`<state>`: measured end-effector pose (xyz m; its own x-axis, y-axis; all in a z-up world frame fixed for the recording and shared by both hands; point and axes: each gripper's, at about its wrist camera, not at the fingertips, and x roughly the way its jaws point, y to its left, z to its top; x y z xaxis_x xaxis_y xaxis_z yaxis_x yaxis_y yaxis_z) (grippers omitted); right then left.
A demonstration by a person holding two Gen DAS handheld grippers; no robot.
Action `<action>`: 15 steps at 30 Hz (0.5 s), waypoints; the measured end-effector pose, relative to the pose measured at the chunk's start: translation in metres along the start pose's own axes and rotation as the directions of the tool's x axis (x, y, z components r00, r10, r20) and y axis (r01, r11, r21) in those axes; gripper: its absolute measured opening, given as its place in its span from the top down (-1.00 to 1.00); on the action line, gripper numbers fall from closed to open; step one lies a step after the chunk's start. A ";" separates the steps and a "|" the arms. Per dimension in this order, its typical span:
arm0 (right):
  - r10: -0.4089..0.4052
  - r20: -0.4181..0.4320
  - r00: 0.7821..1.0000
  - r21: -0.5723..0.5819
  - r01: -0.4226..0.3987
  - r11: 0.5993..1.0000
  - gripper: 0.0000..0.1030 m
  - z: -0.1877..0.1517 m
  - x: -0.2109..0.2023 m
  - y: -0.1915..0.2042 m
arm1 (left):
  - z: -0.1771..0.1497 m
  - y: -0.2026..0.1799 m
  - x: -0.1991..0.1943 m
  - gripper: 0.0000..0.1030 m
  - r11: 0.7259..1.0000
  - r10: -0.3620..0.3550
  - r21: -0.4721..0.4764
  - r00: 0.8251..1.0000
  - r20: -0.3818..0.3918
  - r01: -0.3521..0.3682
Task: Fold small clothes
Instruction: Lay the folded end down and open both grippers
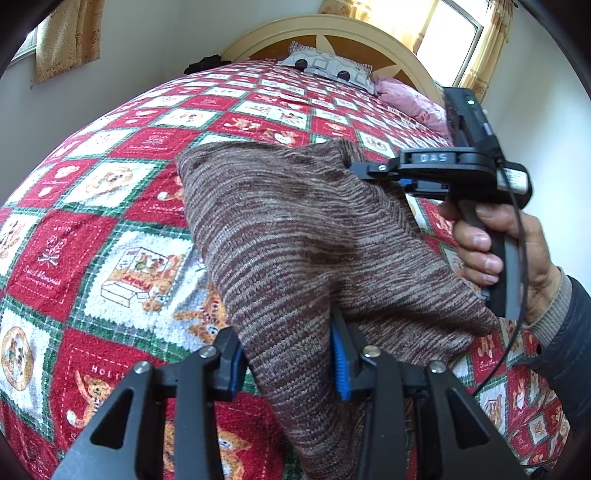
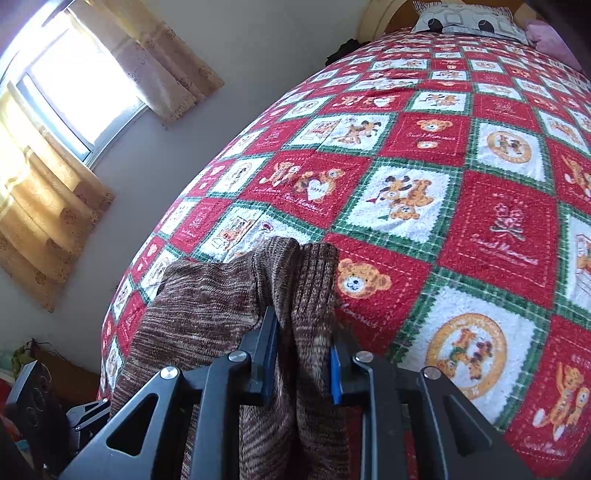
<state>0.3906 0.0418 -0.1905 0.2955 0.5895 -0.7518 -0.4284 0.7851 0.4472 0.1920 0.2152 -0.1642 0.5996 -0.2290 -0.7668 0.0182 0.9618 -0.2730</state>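
Bedroom with pale walls, gold patterned curtains (image 2: 62, 192) at a bright window (image 2: 79, 92). Wide bed under a terry-textured quilt (image 1: 92, 236) of red and white squares framed in green plaid, printed with teddy bears and script. At the head of the bed, a curved cream headboard (image 1: 332, 29) with one grey patterned pillow (image 1: 325, 66) and one pink cushion (image 1: 410, 99) against it.

One brown marled knit sweater (image 1: 295, 236), ribbed in fine horizontal streaks of brown and beige, held up off the quilt between the two grippers, draping down toward the near edge of the bed. In the right wrist view, ribbed edge of the garment bunched in two upright folds above the quilt.

Left gripper (image 1: 288, 362) low at the near end of the sweater, black fingers with blue pads clamped on a thick fold of the knit. Right gripper (image 1: 354, 168) at the sweater's far upper corner, reaching in level from the side away from the window wall, fingers pinched on the cloth; handle wrapped by one bare right hand (image 1: 513, 254) in a dark sleeve with a knit cuff.
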 end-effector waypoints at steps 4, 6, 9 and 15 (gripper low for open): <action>0.005 0.045 0.999 -0.041 -0.004 0.999 0.28 -0.011 -0.033 0.005 | -0.001 0.000 -0.002 0.13 1.000 0.006 -0.005 1.000 0.006 -0.006; 0.055 0.050 0.997 -0.066 -0.051 0.996 0.04 -0.023 -0.055 0.013 | -0.003 -0.001 -0.002 0.04 1.000 0.013 0.001 1.000 0.010 -0.013; 0.116 0.018 0.993 -0.133 -0.112 0.985 -0.08 -0.051 -0.078 0.027 | -0.004 -0.002 -0.002 0.00 1.000 0.023 0.004 1.000 0.009 -0.023; 0.024 -0.121 0.992 -0.225 -0.051 0.973 0.63 -0.114 -0.073 0.041 | -0.011 -0.010 -0.004 -0.22 0.997 0.065 0.031 0.998 0.011 -0.065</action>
<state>0.2541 0.0089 -0.1725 0.1793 0.5810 -0.7939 -0.6243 0.6909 0.3645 0.1801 0.2051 -0.1648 0.6086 -0.1642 -0.7763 0.0039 0.9790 -0.2040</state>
